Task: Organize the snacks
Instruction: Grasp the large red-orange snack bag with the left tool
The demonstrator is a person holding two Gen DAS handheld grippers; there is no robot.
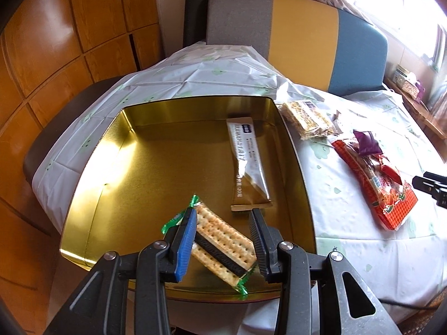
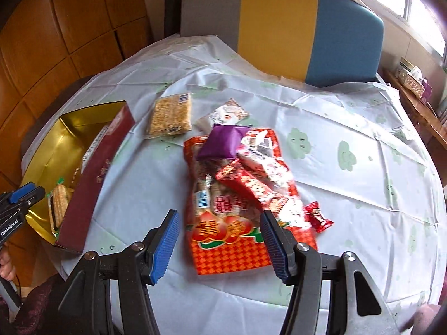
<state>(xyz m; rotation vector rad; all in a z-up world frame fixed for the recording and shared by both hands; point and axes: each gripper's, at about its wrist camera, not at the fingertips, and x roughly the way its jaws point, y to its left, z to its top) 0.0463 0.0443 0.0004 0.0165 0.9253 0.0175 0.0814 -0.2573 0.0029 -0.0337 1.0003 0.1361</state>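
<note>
Fingers [image 1: 185, 240] of the left gripper [image 1: 220, 240] are standing partly spread around the cracker packet [image 1: 223, 234]. The blue pad is lying against one end and the other finger is sitting just beside the far edge, though whether they are pinching it I cannot tell. The right gripper [image 2: 220, 245] is hanging with its fingers wide apart over the near end of the red snack bag [image 2: 229, 240], gripping nothing. On the cloth-covered table [image 2: 349, 223], the gold tin [image 1: 301, 167] is taking in the snacks. A long pale sachet [image 1: 248, 162] is already lying in it, so the step in hand looks like placing the crackers, with most items waiting outside. The red bag's long axis is running away from the right gripper toward the chair. A purple packet [image 2: 223, 142] is resting on its far end, and a grain bar [image 2: 170, 114] and a small red candy [image 2: 318, 217] are lying nearby. The cracker packet's long axis is slanting from far-left to near-right inside the tin. Next, the right fingers are probably needing to lower and close across the bag's width.
</note>
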